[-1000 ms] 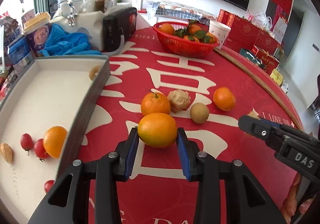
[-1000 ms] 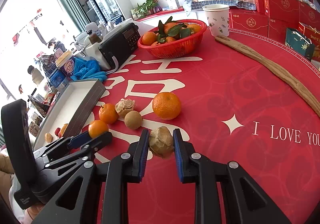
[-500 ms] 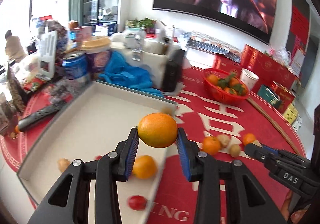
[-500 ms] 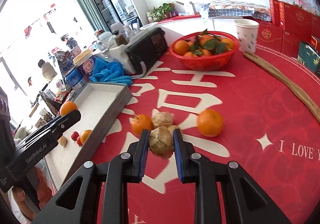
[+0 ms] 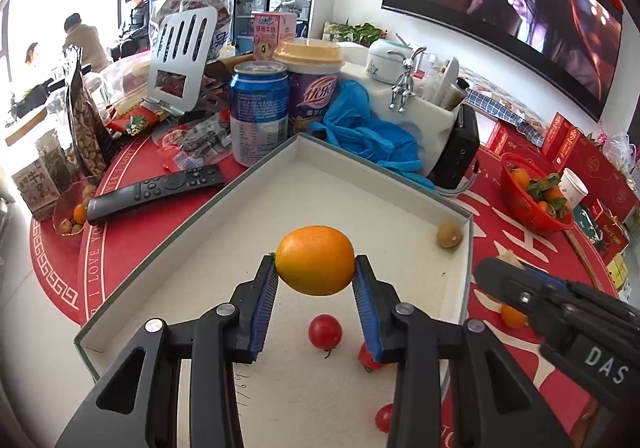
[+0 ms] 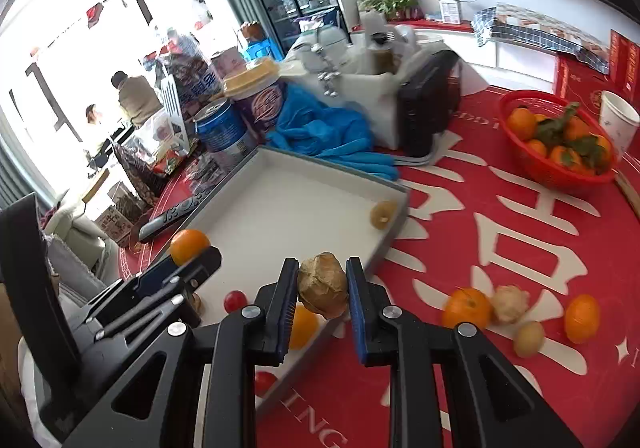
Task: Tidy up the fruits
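My left gripper is shut on an orange and holds it in the air above the middle of the white tray. My right gripper is shut on a brown wrinkled fruit over the tray's right rim. In the tray lie cherry tomatoes, another orange and a tan fruit in the far right corner. Two oranges, a pale lumpy fruit and a kiwi-like fruit rest on the red cloth.
A red basket of leafy oranges and a paper cup stand at the far right. Behind the tray crowd a blue can, a purple cup, blue gloves, a black radio and a remote.
Both grippers have swung left, from over the red cloth to over the tray, each lifting its fruit along. The left one has gone further in; the right one has reached the tray's edge.
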A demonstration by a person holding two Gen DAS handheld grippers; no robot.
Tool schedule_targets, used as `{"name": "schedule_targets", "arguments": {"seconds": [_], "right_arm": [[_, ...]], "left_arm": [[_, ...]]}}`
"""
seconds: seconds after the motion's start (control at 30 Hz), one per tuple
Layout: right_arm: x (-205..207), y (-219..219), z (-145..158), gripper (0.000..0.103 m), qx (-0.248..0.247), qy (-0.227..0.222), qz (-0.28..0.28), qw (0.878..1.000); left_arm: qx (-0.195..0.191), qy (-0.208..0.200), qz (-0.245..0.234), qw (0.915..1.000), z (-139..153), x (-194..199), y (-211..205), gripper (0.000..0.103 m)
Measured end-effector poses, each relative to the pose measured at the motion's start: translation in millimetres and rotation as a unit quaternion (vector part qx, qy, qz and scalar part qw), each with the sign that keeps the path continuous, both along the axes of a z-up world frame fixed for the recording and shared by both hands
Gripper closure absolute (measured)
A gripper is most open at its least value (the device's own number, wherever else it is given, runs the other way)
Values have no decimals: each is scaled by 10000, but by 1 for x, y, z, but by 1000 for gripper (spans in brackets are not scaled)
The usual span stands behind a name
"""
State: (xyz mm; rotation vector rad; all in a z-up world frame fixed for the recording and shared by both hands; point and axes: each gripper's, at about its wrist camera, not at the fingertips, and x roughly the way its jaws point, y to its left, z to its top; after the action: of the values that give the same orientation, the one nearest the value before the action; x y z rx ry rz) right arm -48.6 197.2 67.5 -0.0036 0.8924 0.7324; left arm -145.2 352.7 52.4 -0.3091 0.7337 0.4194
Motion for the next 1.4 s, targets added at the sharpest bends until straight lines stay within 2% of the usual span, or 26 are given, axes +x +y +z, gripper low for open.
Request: {"name": "schedule_targets", "arguments": {"seconds": [0.17, 0.33, 0.37, 0.43, 0.47, 0.5, 0.57, 0.6, 0.63, 0.67, 0.7, 0.77, 0.93, 1.07, 1.17, 1.3, 1.4], "right_arm": [[7, 25, -10, 78, -118, 131, 77, 9998], [14, 34, -18, 78, -132, 334, 39, 9993], [15, 35, -19, 78, -153, 334, 27, 9993], [17, 36, -19, 78, -185, 342, 1, 9992], [18, 36, -20, 78, -172, 368, 4, 9992], [19, 37, -21, 78, -152, 426, 35, 9990], [21, 39, -23, 75, -109, 576, 126, 9982], [21, 39, -23, 60, -89, 611, 142, 9980], [21, 37, -22, 24, -73, 574, 126, 9982], [19, 35, -19, 7, -58, 482, 90, 9988], [17, 31, -14, 0, 1, 331, 42, 9994], [11, 22, -5, 0, -69, 28, -84, 9999], [8, -13, 6, 0, -384, -243, -453, 9979], [8, -69, 6, 0, -396, -167, -952, 9945], [9, -117, 0, 0, -458, -37, -1438, 9885], [14, -178, -12, 0, -531, 198, -2065, 9768], [19, -212, -25, 0, -629, 269, -2370, 9691]], "left_arm": [[-226, 172, 16, 9996, -9, 2, 3, 62], [-197, 283, 63, 9994, -13, 4, -1, 61], [-162, 278, 72, 9995, -13, 3, -2, 58], [-99, 282, 113, 9995, -13, 2, -3, 44], [-49, 291, 161, 9994, -13, 2, -4, 29], [4, 295, 219, 9993, -14, 1, -6, 22], [105, 253, 238, 9993, -13, -1, -9, 22], [179, 245, 223, 9993, -12, -1, -12, 22], [270, 243, 205, 9991, -11, -1, -14, 22], [333, 235, 189, 9990, -10, -1, -17, 22], [367, 217, 164, 9990, -10, -1, -19, 22], [371, 182, 108, 9991, -8, -1, -22, 22], [402, -35, -201, 9990, 1, -4, -39, 22], [532, -201, -858, 9947, 10, -5, -72, 22], [496, -198, -1472, 9877, 11, -5, -100, 21], [532, 49, -2048, 9773, 8, 4, -138, 20], [483, 296, -2262, 9724, 3, 15, -160, 20]]}}
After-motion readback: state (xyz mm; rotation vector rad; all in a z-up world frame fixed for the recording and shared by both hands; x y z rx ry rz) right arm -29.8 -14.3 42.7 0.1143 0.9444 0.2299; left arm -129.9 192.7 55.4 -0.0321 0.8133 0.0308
